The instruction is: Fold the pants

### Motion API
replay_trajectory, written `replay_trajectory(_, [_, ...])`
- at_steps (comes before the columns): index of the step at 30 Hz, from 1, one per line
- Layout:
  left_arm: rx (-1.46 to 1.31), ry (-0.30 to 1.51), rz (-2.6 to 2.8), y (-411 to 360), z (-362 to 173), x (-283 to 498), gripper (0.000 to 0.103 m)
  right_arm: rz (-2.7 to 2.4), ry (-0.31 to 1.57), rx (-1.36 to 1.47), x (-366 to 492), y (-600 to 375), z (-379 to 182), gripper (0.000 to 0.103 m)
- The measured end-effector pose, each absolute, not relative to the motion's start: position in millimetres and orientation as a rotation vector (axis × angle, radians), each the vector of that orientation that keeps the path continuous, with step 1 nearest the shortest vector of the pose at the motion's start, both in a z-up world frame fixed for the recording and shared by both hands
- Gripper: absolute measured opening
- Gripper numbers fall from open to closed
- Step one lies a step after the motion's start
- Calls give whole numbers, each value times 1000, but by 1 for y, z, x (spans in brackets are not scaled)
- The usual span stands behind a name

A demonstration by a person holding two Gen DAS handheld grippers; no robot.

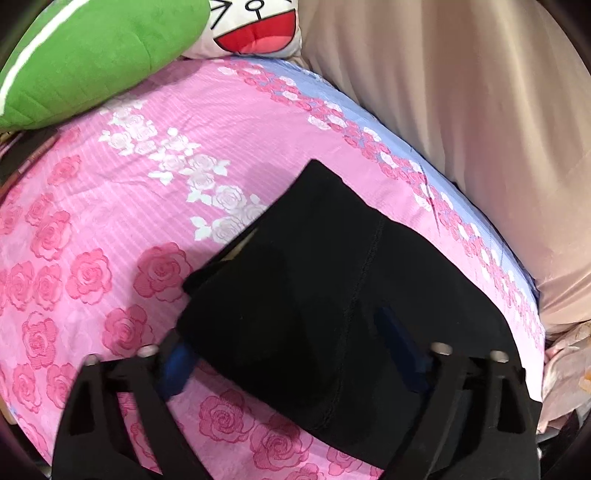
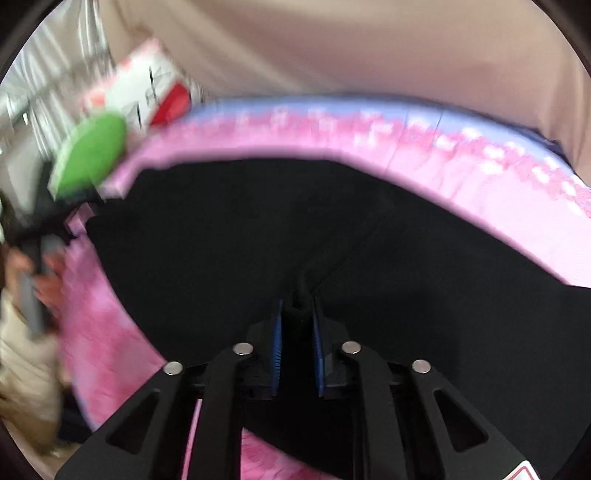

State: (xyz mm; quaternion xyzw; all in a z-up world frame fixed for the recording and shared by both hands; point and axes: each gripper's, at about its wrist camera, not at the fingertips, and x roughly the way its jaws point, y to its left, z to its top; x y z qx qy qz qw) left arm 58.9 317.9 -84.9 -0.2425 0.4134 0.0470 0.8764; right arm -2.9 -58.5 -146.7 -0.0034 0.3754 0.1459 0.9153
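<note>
Black pants lie on the bed, on a pink rose-print sheet, already folded into a compact dark slab w/ a stitched seam running down the middle. Green plush pillow and a cartoon-face cushion sit at the head end, well apart from the pants; beige curtain hangs along the far side.

Left claw: jaws wide, straddling the near edge of the pants. Blue pads show either side; one looks clear of the cloth, the other is half hidden in black fabric, so contact there can't be judged. No grip visible.

Right claw: jaws narrow, pinched on a small raised ridge of the pants' fabric between the blue pads. View is motion-blurred. At its left edge a person's hand on a grey handle shows, prob. the other tool.

Handling, as a judgement: fabric looks soft, light, knit-like – limp, no stiffness, will sag and drag off a single pinch. Not fragile, not slippery, but layers may slide apart when lifted. Best hold prob. at the edge corners, both layers in each pinch, two claws spaced apart so the edge stays straight. The right's mid-cloth pinch likely catches the top layer only, so fine for smoothing, poor for carrying a fold over.
</note>
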Motion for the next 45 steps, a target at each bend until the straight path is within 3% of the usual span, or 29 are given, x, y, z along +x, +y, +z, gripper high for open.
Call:
replay_trajectory(2, [-479, 854, 84, 316, -81, 61, 19, 329, 750, 71, -9, -67, -138, 22])
replay_trajectory(8, [-433, 813, -30, 284, -39, 60, 12, 242, 607, 204, -55, -122, -97, 38])
replay_trajectory(15, [-218, 738, -335, 131, 29, 30, 13, 112, 563, 257, -95, -182, -92, 39])
replay_trajectory(18, [-69, 818, -387, 58, 7, 27, 25, 102, 565, 288, -101, -196, -102, 44])
replay_trajectory(20, [-18, 930, -396, 31, -22, 28, 46, 92, 589, 292, -102, -199, -110, 45])
replay_trajectory(21, [-34, 956, -410, 30, -28, 26, 50, 88, 605, 293, -103, -200, -114, 45])
replay_trajectory(23, [-88, 975, -432, 41, -32, 16, 78, 90, 620, 301, -106, -202, -117, 45])
replay_trajectory(25, [-108, 933, -395, 62, -22, 3, 90, 114, 623, 301, -104, -196, -116, 46])
replay_trajectory(34, [-70, 805, -43, 174, 4, -16, 93, 378, 641, 219, -40, -102, -88, 67])
replay_trajectory(38, [-129, 818, -20, 208, -5, -14, 93, 424, 701, 121, -3, -54, -90, 67])
replay_trajectory(39, [-130, 826, -25, 213, -10, -13, 93, 425, 710, 107, 4, -46, -93, 61])
replay_trajectory(40, [-129, 832, -30, 214, -12, -14, 93, 418, 724, 85, 10, -38, -95, 24])
replay_trajectory(41, [-127, 840, -34, 215, -15, -13, 93, 405, 759, 32, 19, -27, -101, 10])
replay_trajectory(45, [-114, 846, -65, 218, -20, -16, 93, 521, 718, 178, -5, -28, -69, 5])
